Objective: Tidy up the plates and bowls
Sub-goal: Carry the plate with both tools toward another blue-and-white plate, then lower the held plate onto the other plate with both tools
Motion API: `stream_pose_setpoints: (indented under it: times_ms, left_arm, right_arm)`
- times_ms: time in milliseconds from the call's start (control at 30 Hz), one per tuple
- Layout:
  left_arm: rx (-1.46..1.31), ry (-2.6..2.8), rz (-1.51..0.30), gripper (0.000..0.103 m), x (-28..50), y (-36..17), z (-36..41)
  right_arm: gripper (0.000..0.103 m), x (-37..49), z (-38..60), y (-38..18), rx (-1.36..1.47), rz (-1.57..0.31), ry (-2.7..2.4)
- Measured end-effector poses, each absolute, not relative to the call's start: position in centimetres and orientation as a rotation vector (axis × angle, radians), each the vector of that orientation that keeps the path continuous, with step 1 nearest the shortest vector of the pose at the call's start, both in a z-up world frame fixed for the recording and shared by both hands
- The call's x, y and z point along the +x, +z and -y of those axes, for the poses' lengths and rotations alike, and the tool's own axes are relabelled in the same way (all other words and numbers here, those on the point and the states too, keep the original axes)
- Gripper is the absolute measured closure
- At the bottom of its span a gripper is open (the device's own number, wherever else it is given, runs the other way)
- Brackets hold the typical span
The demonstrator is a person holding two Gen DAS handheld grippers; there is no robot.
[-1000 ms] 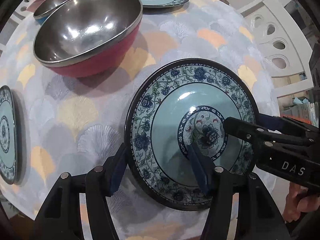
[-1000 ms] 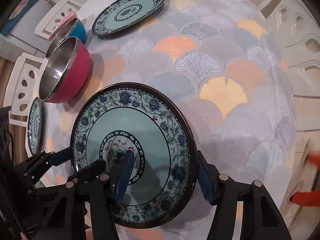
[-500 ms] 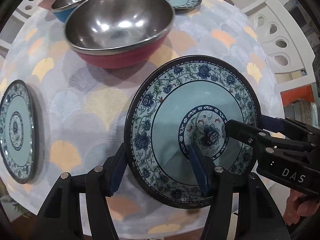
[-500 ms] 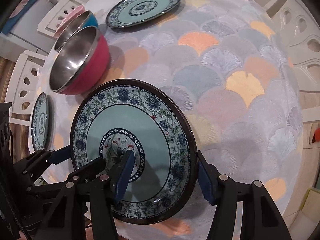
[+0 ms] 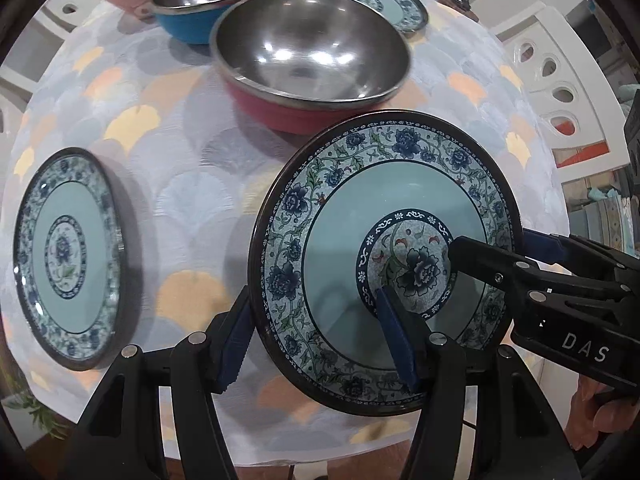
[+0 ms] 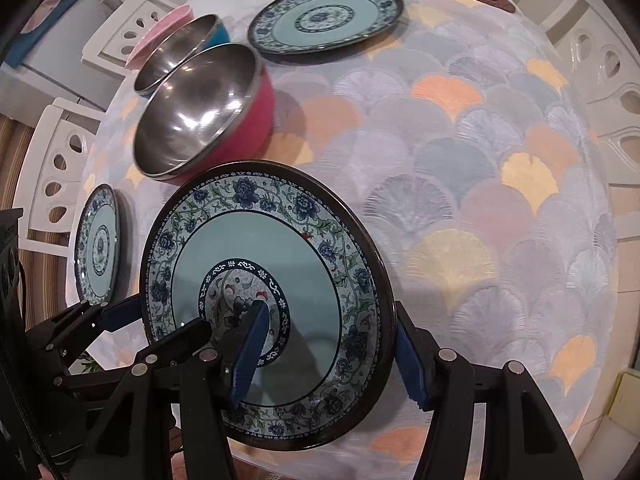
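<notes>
Holding: both tongs are clamped on the same floral plate (image 5: 384, 264), which is lifted off the bench (image 6: 460, 184) and tilted. The left tongs (image 5: 320, 344) pinch its near-left rim, one blue pad under, one on top; the right tongs (image 6: 328, 352) do the same on the other side.
Slip risk: glazed rim, thin pads, so if one hand pulls or twists ahead of the other the plate could pop out and drop.
Red bowl (image 5: 312, 60): just past the plate's far edge, so swinging forward could clip its steel rim.
Left plate (image 5: 66, 256): flat on the bench, probably the stacking spot; coming down crooked could chip both.
Blue bowl (image 5: 208, 0): behind the red one, with something pink behind it. Can't tell what, it's mostly hidden.
Far plate (image 6: 324, 16): well apart, out of harm's way.
</notes>
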State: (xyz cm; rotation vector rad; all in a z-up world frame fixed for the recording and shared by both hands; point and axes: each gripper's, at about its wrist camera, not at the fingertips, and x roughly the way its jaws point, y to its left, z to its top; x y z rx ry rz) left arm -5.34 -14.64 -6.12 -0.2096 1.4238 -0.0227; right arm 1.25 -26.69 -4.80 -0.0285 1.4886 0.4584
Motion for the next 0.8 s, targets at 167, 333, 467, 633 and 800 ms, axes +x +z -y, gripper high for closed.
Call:
stream_pose_setpoints:
  times_ms: [167,333,467,633,800]
  left_arm:
    - [-0.222,-0.012,-1.428,0.046,-5.9,-5.9,12.5]
    - [-0.244,-0.007,-1.439,0.046,-6.4,-6.0,10.8]
    - [-0.255,0.002,-1.438,0.046,-6.6,-6.0,9.7]
    - [-0.274,0.02,-1.434,0.046,-7.3,-5.6,7.3]
    - [-0.303,0.049,-1.434,0.046,-7.8,-5.5,4.8]
  right_arm:
    - [0.044,0.8,25.9,-4.4,-0.037,-1.501,0.47]
    - [0.044,0.3,24.3,-4.2,-0.044,-1.52,0.48]
    - [0.044,0.1,22.2,-4.1,-0.052,-1.528,0.488]
    - [0.044,0.0,20.0,-3.8,-0.068,-1.531,0.505]
    - [0.043,-0.2,17.6,-3.2,-0.093,-1.529,0.541]
